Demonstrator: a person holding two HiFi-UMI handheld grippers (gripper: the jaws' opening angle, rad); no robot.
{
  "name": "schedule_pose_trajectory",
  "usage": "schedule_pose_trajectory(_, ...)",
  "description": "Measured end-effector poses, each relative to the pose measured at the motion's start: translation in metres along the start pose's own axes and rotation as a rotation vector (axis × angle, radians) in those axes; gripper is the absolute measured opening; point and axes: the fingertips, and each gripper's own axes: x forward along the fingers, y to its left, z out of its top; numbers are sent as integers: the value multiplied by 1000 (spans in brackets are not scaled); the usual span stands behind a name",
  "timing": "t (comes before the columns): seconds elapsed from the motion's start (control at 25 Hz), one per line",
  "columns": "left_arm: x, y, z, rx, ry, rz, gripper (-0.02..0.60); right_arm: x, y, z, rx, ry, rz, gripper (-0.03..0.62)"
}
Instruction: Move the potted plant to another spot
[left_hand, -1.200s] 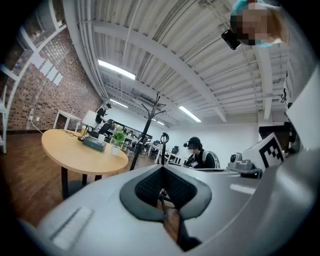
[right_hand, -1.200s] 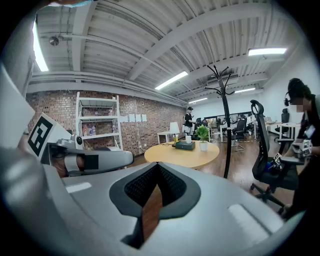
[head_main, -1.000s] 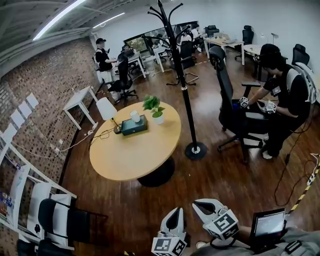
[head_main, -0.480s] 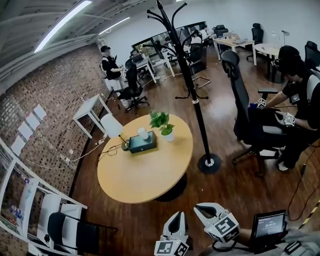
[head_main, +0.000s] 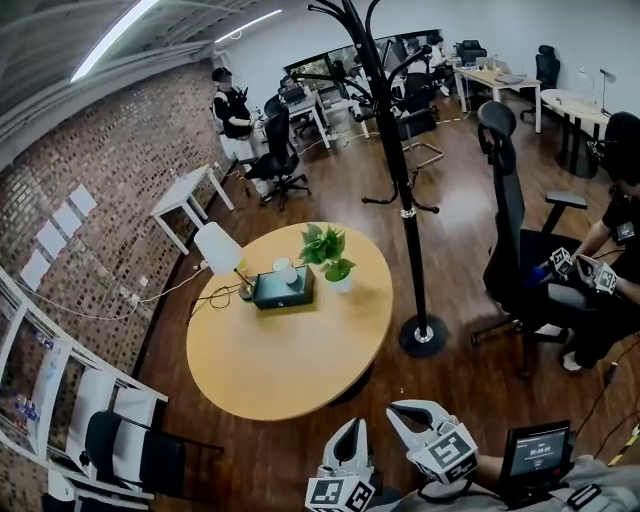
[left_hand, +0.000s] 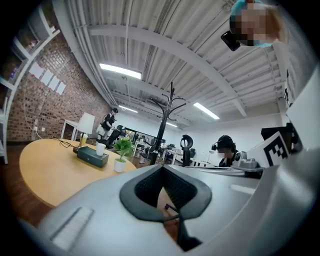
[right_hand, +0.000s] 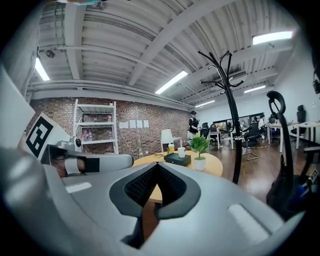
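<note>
Both tools sit low in your head view, off the near edge of the round wooden worktop (head_main: 290, 350) and over the dark plank floor (head_main: 450, 400). Your left hand-held gripper (head_main: 350, 432) has its jaws pressed together with nothing between them; its own view shows the dark pads meeting and only floor and worktop beyond. Your right hand-held gripper (head_main: 408, 412) is the same: jaws closed, nothing held. The two sit just beside each other, both well apart from the potted plant (head_main: 330, 256). The plant, green leaves in a small white pot, stands upright near the far right edge of the worktop. Just to its left lies a dark teal box (head_main: 282, 291), with a white cup (head_main: 283, 266) at the box's far side; you cannot tell whether the cup stands on the box or behind it. A lamp with a white shade (head_main: 219, 247) stands at the far left edge, and a cable (head_main: 213, 296) curls from its base. The near half of the worktop carries nothing. A black coat stand (head_main: 402, 190) rises from the floor just off the right edge. Beyond it stands a black office chair (head_main: 508, 235), and a seated person (head_main: 620, 215) is at the right margin, holding marker cubes. A brick wall (head_main: 95, 175) runs along the left.
</note>
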Motion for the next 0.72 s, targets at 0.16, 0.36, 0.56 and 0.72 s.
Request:
schedule_pose_trajectory(0.16,26,12,0,-19,11,-2,-11,18,-21,-2,13,18,-11,6)
schedule_pose_trajectory(0.36,68,52,-3,-30,35,-16,-11,68,-47,-2,29,26,-26,6)
schedule_pose_trajectory(0.56,115,99,9,-32,35,-72,-11,124,-75,8,13,38,-82,6)
schedule_pose_trajectory(0.72,151,136,31,-23,57,-124,-11,171,-90,26,7,29,-131,6)
